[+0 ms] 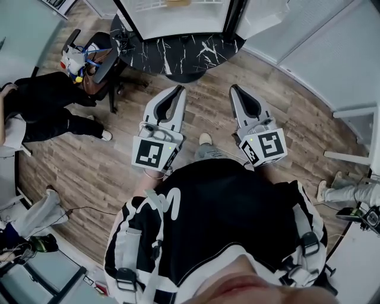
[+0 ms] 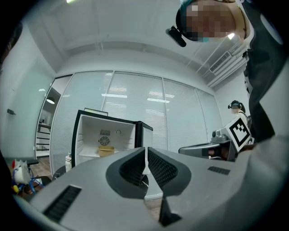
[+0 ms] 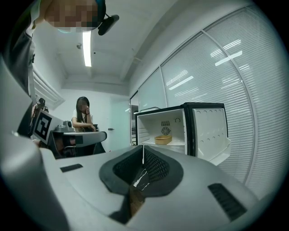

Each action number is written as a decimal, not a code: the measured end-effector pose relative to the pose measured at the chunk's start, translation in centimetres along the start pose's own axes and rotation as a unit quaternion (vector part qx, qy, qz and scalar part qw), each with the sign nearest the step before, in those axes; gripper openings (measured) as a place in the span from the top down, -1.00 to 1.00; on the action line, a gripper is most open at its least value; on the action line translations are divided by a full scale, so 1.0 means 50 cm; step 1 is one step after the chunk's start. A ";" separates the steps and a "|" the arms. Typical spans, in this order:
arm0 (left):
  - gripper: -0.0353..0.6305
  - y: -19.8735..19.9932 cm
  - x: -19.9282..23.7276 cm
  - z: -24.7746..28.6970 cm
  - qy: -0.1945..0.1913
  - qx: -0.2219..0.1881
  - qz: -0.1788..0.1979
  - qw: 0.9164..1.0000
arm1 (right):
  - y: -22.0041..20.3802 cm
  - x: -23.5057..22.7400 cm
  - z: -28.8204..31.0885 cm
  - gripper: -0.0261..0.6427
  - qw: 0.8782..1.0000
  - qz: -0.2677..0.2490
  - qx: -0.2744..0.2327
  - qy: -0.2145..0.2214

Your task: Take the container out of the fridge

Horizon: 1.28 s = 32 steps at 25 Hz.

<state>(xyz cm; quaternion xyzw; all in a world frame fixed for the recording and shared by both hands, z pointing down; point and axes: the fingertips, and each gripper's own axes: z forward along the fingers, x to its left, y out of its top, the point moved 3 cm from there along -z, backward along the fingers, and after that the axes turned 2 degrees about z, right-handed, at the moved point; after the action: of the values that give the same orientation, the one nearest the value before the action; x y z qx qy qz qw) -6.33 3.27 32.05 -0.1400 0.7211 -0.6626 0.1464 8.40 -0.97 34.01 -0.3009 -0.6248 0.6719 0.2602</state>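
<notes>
A small white fridge (image 2: pixel 108 137) stands with its door open, some way ahead of both grippers. A shallow yellow container (image 2: pixel 106 150) sits on its shelf, and the right gripper view shows this container (image 3: pixel 163 140) too. In the head view my left gripper (image 1: pixel 179 89) and right gripper (image 1: pixel 233 88) are side by side at waist height over the wooden floor, pointing at the fridge (image 1: pixel 178 18). The jaws of both are shut with nothing between them, and both are far from the container. The right gripper's jaws (image 3: pixel 143 151) line up just below the shelf.
The fridge rests on a black marbled platform (image 1: pixel 172 53). A person in black (image 1: pixel 47 107) sits at the left by a chair (image 1: pixel 101 59). Another person (image 3: pixel 83 115) stands in the background. Glass walls with blinds (image 3: pixel 235 90) run behind the fridge, whose door (image 3: pixel 212 131) swings out to the right.
</notes>
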 end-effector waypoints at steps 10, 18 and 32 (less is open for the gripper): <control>0.86 -0.003 0.035 0.085 0.021 -0.006 0.011 1.000 | 0.008 -0.074 0.067 0.89 1.000 0.000 -0.001 0.020; 0.86 0.007 0.062 0.118 0.031 -0.015 0.015 0.999 | 0.013 -0.080 0.111 0.89 0.999 -0.003 -0.004 0.040; 0.86 -0.012 0.079 0.127 0.042 -0.006 0.010 0.999 | 0.008 -0.091 0.132 0.89 0.999 -0.002 0.000 0.047</control>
<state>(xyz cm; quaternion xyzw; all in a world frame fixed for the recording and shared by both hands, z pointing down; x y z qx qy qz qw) -7.43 -4.16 32.03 -0.1057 0.7322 -0.6617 0.1217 6.72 -8.82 34.23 -0.3307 -0.6127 0.6565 0.2903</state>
